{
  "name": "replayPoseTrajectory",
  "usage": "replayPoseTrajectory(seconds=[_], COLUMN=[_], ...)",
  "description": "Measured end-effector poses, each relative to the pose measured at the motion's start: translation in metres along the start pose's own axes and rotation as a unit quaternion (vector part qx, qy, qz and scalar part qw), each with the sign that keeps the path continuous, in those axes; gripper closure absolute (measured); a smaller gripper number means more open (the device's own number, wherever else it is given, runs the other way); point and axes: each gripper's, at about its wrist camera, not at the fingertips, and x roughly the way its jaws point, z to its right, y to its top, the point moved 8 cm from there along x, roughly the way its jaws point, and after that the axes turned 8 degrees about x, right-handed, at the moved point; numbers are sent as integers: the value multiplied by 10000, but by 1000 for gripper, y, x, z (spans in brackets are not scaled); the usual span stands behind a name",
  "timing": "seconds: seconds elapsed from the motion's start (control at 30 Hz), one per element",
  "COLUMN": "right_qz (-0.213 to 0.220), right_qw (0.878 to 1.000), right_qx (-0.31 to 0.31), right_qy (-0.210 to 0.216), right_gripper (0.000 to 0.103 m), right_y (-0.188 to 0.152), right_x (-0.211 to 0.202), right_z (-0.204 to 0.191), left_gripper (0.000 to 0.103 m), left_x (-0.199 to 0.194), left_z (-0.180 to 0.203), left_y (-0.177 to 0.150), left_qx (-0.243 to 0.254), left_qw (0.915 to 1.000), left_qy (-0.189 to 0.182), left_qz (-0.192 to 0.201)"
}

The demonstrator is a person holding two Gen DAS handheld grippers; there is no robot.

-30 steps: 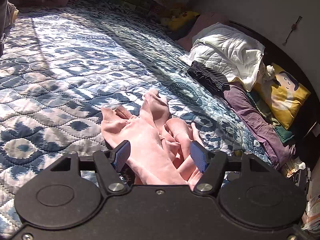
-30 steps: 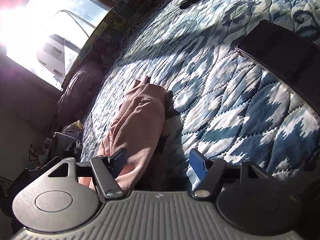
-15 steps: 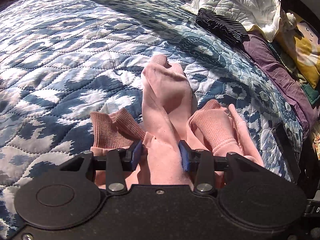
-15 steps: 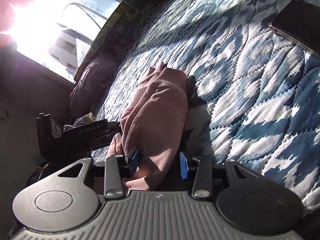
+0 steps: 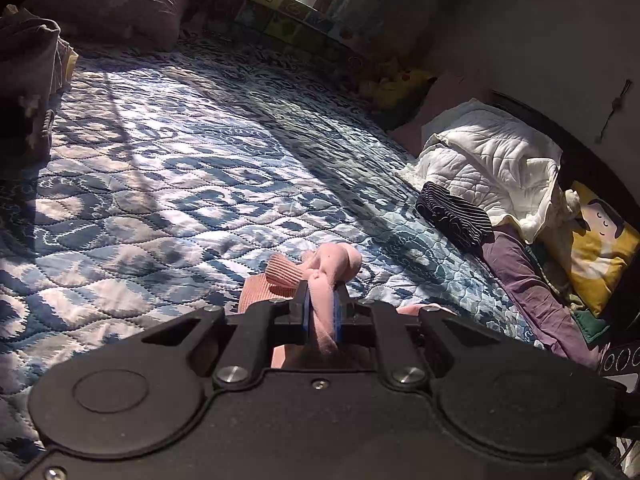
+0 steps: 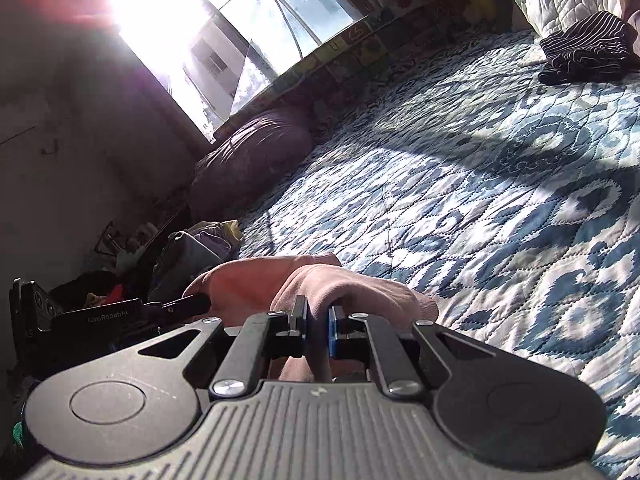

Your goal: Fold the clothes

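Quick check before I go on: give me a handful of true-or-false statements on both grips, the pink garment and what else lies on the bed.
1. The left gripper is shut on the pink garment. True.
2. The right gripper is open above the quilt. False: its jaws pinch pink fabric.
3. A striped dark garment lies beside the white quilted blanket. True.
4. The pink garment lies folded flat. False: it is bunched up.

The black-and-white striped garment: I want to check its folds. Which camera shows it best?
The left wrist view: the black-and-white striped garment lies whole and sunlit beside the white quilted blanket. The right wrist view shows it too, but pushed into the distorted upper right corner.
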Motion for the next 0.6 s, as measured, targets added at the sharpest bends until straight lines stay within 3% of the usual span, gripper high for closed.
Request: replayPoseTrajectory(seconds=[0.13,0.23,0.3,0.33,0.4,0.47,0.6], right_qz=[-129,-365,-618,-710,-690,-641,-593], right_qw=[9986,9956,9910,9880,9866,9844,9700], right_qx=[-509,-835,-970,-1052,-1229,-1467,-2276], right_qy=[95,-195,-678,-883,-823,-733,-616], right_gripper=[92,87,73,68,68,56,55], right_y=[14,15,7,3,-6,-17,-48], right_x=[40,81,103,110,102,90,64], right_z=[-42,-56,-51,-49,-52,-58,-79], left_gripper=[95,92,71,50,46,45,45], left_x=[-42,-53,-45,-45,-55,-65,-85], left_z=[-21,-34,-50,-59,-73,-85,-109], left_y=[14,11,-1,-7,-17,-27,-52], left_qx=[-389,-413,-523,-579,-728,-932,-1448], left_qw=[9975,9951,9941,9926,9910,9892,9818], left_qy=[433,729,918,1056,1089,1080,1163], left_qz=[409,516,228,181,261,327,406])
